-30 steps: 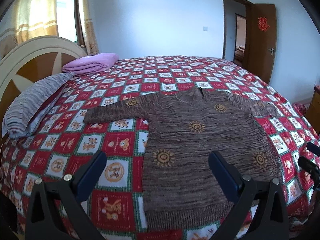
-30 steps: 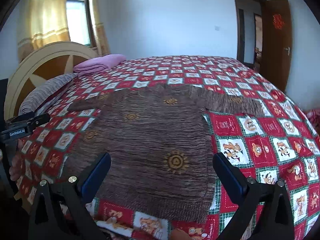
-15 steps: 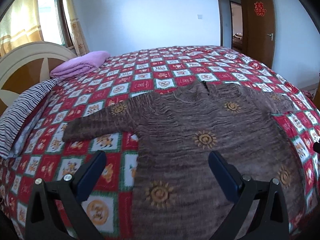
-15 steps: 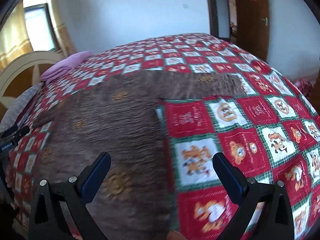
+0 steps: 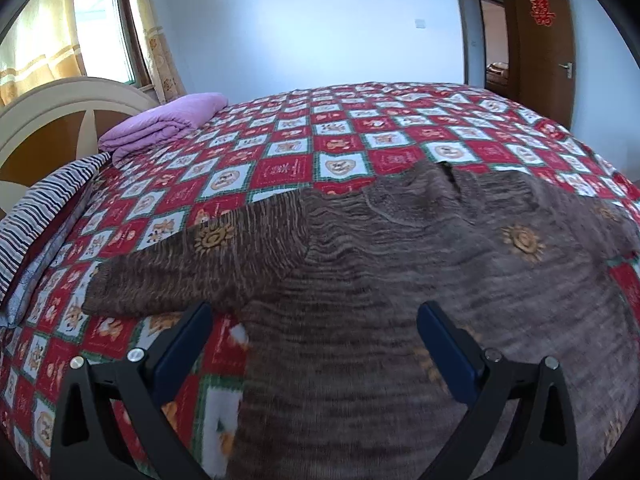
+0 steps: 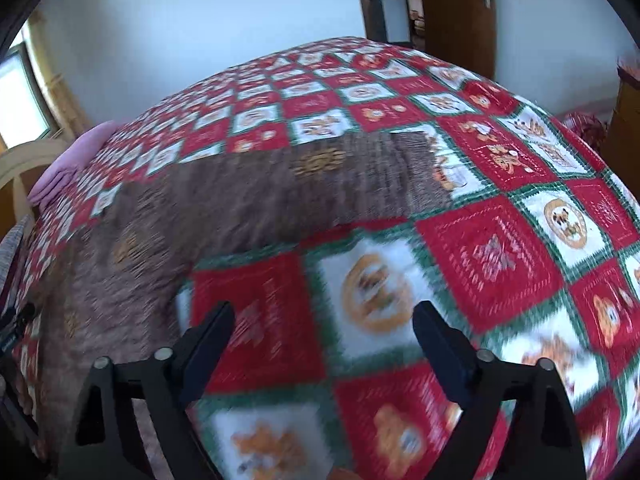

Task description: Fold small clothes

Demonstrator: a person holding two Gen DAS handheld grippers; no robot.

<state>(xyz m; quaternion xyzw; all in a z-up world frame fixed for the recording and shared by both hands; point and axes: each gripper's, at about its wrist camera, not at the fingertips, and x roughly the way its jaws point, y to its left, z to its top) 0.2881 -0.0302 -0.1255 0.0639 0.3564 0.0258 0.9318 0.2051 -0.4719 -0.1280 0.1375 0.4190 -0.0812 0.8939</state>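
On a red patchwork bed [image 5: 352, 148], a brown sweater [image 5: 400, 280] lies flat ahead of and under the left tongs [image 5: 314, 344], which gape wide, empty. The right tongs [image 6: 324, 340], closing on nothing, hover over bare quilt, its sleeve [image 6: 320, 184] beyond. A misjudged pinch could snag the quilt with the knit. Both tongs have swept lower and closer than a second ago.

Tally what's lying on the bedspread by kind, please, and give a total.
Brown sweater: 1
Folded purple blanket: 1
Striped pillow: 1
Total: 3
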